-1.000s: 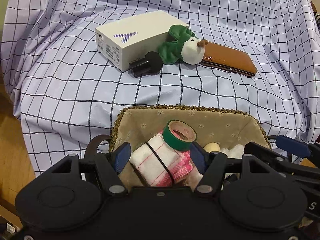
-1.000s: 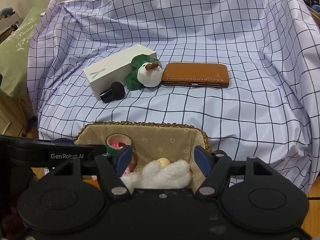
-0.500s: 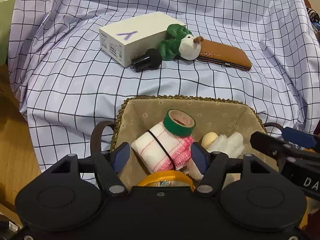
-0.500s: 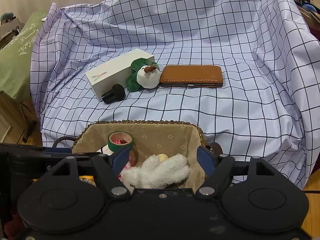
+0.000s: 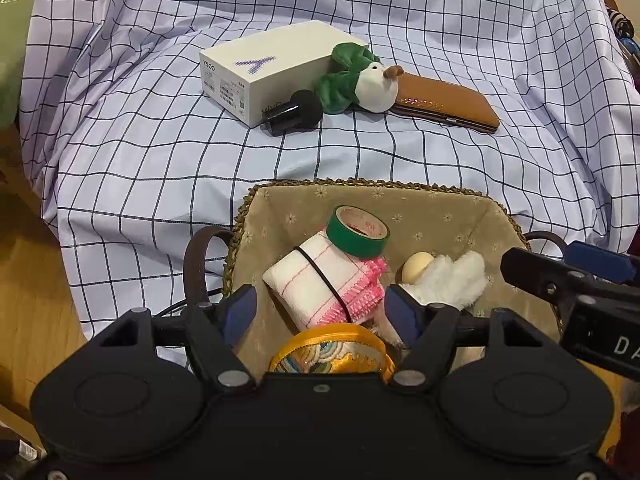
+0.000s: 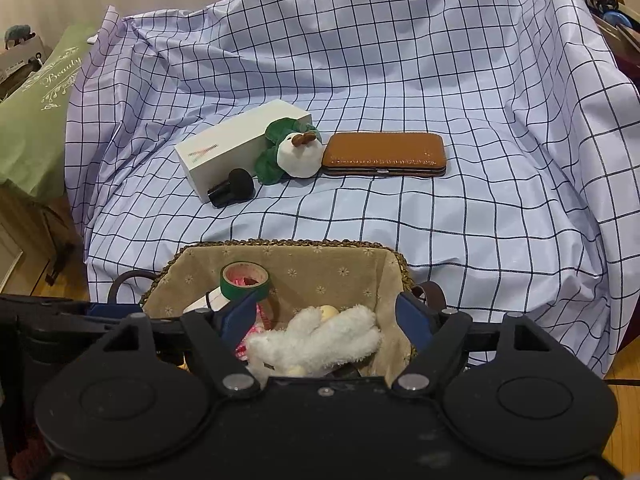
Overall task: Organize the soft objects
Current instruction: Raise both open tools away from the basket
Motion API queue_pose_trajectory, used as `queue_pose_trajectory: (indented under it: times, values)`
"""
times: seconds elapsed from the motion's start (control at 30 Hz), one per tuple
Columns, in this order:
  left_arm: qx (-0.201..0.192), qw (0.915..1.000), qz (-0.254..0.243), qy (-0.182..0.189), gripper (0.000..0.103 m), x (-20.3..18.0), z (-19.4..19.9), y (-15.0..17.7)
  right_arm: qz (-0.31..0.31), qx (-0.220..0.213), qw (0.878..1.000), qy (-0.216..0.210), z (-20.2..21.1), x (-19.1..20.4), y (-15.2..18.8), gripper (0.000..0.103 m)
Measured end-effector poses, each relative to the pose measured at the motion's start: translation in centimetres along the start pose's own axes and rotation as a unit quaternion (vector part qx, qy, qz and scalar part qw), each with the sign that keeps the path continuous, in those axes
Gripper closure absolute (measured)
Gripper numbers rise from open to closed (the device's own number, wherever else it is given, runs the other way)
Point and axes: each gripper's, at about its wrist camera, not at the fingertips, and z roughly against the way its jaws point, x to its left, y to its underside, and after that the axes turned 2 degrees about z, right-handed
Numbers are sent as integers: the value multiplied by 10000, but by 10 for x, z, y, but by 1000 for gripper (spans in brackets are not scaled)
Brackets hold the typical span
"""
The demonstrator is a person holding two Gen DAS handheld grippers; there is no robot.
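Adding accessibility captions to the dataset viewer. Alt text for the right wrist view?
Open two-finger gripper above a lined woven basket holding a fluffy white plush toy and a green tape roll. Behind it, a white carton, green-and-white stuffed bird and tan leather case lie on checked cloth.

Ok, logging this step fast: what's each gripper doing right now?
Left gripper: open, fingers just widening, clear of the rolled towel between them.
Right gripper: open, fingers just widening, clear of the white plush.

White box (image 5: 276, 66), brown case (image 5: 444, 104), checked cloth (image 5: 160, 152)
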Motion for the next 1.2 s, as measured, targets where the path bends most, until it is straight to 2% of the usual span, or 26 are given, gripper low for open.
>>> queue_pose_trajectory:
  times: [0.3,0.4,0.87,0.97,1.07,1.2]
  values:
    - [-4,10000,18,68,36,0,-1,-1,64,-199,9997,125,-1,-3,-14,21]
    - [-7,10000,53,72,27,1,-2,-1,101,-288,9994,163,-2,-3,-20,19]
    - [-188,9995,186,173,27,6,-4,-11,240,-813,9962,175,-11,4,-48,4]
    - [-300,9992,216,178,17,7,-3,-15,280,-1008,9943,196,-14,6,-55,1]
    - [-433,9987,197,193,16,8,-1,-18,409,-1118,9927,211,-19,9,-61,1]
    - [-492,9984,162,219,15,7,-2,-23,637,-1045,9922,230,-31,14,-69,0]
